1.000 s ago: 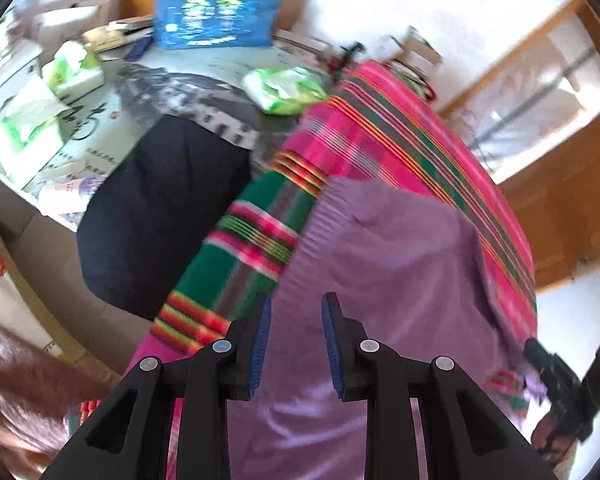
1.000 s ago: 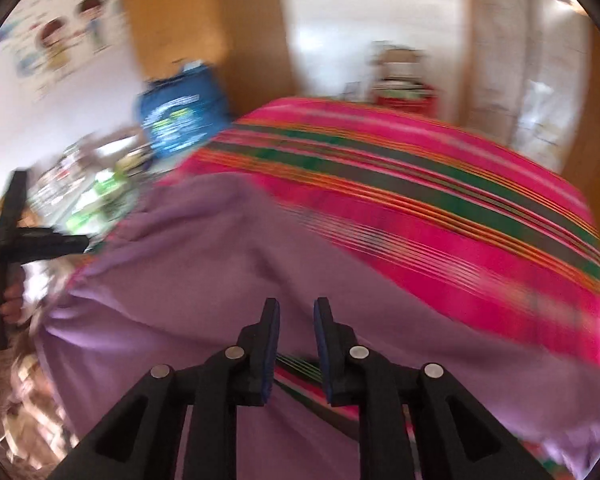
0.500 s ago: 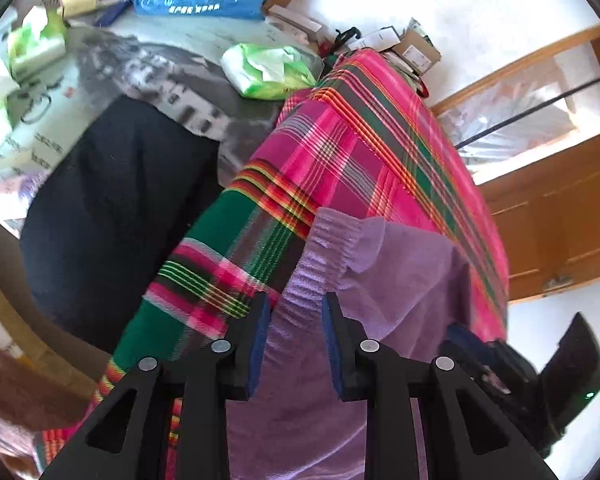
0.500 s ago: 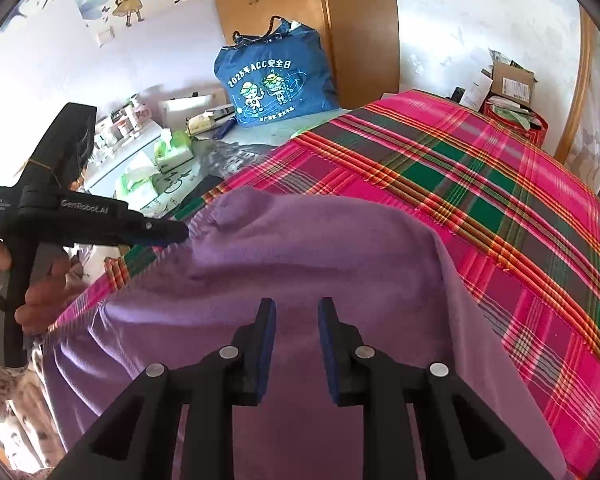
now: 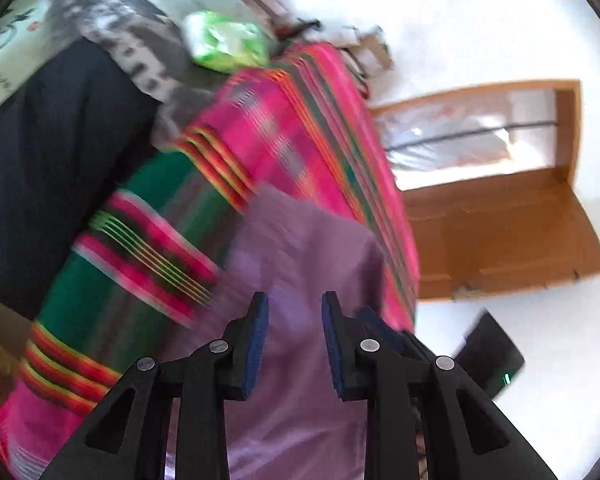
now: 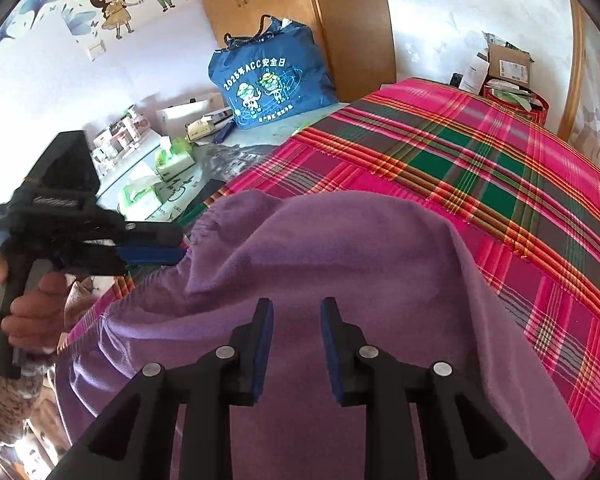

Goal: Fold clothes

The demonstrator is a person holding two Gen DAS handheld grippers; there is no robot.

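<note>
Lying rumpled across the plaid bedspread (image 6: 500, 184), one purple fleece garment (image 6: 340, 248) looks soft, light and floppy; you would do best pinching it at the gathered hem (image 6: 204, 232) or a corner. You hold two claws: the right claw (image 6: 296, 344) hovers over it with its pads apart, the left claw (image 5: 294, 340) likewise parted, gripping nothing. One blue bag (image 6: 268, 80) stands behind.

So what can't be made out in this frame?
- Left wrist view: motion blur smears the purple fleece garment and plaid pink bedspread.
- Right wrist view: the garment's near edge is hidden behind the right gripper.
- Left gripper: side-on, jaw gap unreadable there.
</note>
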